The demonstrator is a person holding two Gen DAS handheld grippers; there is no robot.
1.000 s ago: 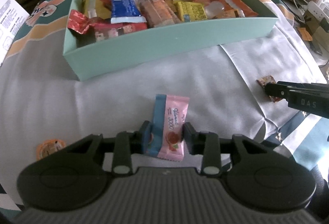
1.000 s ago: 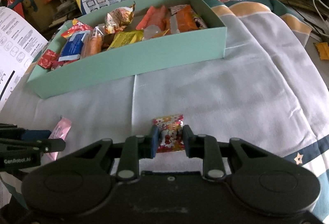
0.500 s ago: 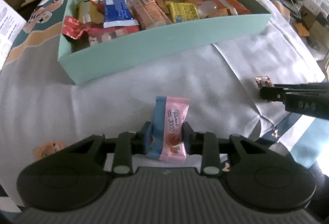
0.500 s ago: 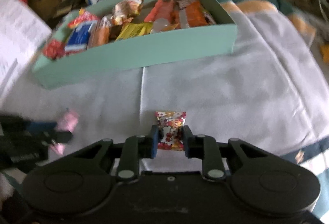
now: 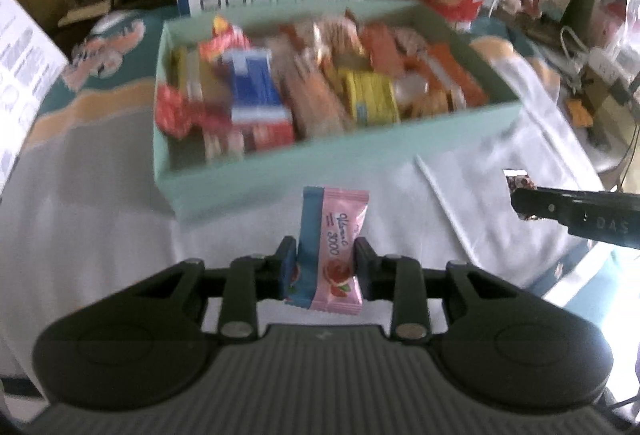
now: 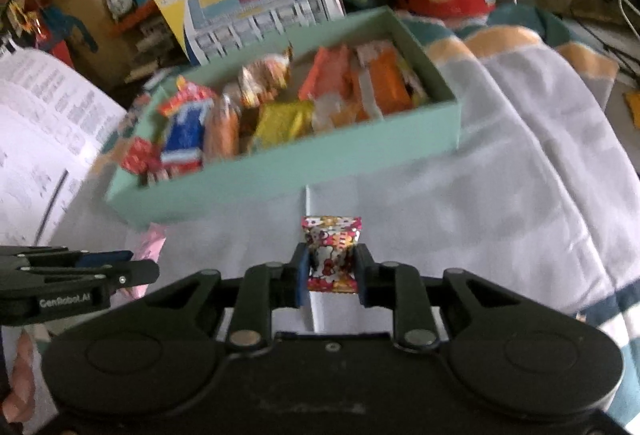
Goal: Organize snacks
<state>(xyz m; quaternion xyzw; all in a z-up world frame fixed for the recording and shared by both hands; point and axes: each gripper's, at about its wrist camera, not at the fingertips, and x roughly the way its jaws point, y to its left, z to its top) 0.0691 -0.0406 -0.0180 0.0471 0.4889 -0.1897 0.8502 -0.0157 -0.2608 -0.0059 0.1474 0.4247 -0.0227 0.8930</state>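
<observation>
The left gripper is pinching a pink-and-blue sachet upright between nearly closed fingers, while the right gripper is clamping a small red patterned candy the same way. The mint-green box is lying straight ahead on the far side of both, long axis running left to right; the left gripper looks nearer its front wall.

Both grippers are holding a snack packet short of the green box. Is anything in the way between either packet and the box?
Nothing visible. The left gripper holds the pink and blue packet and the right gripper the red patterned packet. Only bare white cloth lies before the green box, whose top is open; just its near wall must be cleared.
</observation>
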